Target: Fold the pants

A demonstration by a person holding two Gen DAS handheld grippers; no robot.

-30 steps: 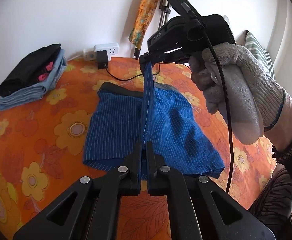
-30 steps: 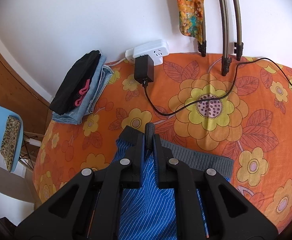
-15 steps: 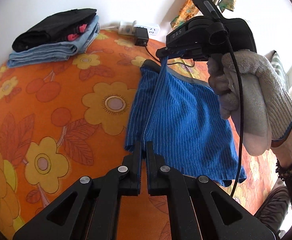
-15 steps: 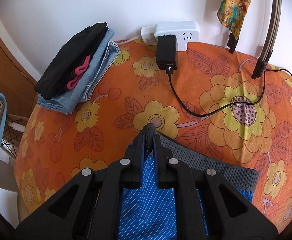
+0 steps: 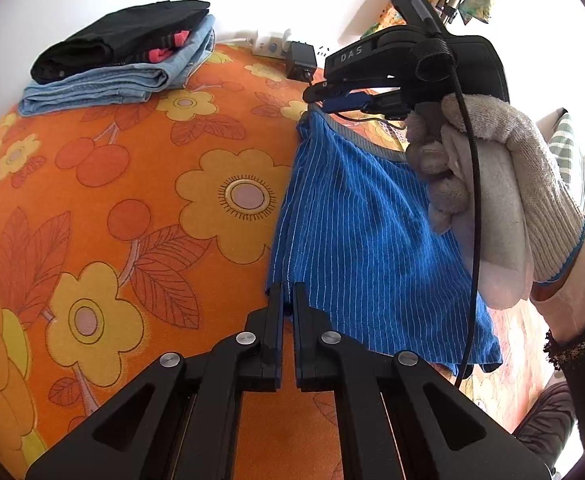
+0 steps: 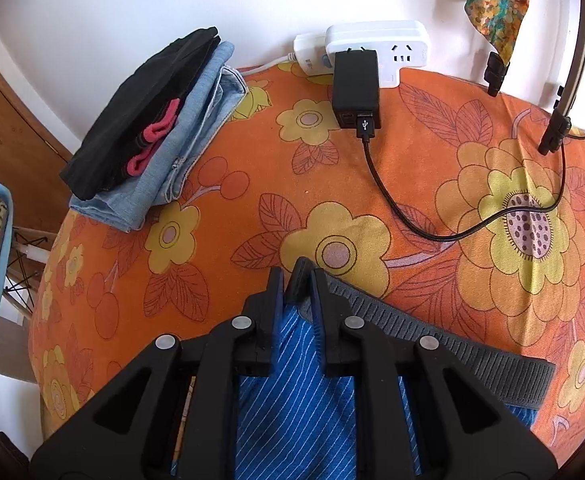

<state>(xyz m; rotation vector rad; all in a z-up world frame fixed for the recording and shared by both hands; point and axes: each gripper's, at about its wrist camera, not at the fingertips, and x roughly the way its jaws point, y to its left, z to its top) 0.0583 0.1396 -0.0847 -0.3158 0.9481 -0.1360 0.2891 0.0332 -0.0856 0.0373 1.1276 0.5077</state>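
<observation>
**Two grippers lay the fold over**

Both tools grip one edge of the blue pinstriped shorts with the grey ribbed waistband [image 5: 356, 216]. The left gripper [image 5: 287, 294] is closed tight on the hem corner, fingers all but touching. The right gripper [image 6: 297, 286], held in a grey knit glove [image 5: 504, 200], pinches the waistband end; its fingers stand slightly further apart than half a second ago, so the grip may be loosening, though fabric is still between them.

Over the last second the lifted edge has swung from the garment's midline across to its left side and come down low. The shorts now lie doubled lengthwise on the orange floral tablecloth [image 5: 132, 184], right of centre, well apart from the folded stack of black and denim clothes [image 5: 124, 52] and short of the black charger on the white power strip [image 6: 356, 84].

That suggests the first fold is nearly done; what remains is probably to release, then fold crosswise.
</observation>
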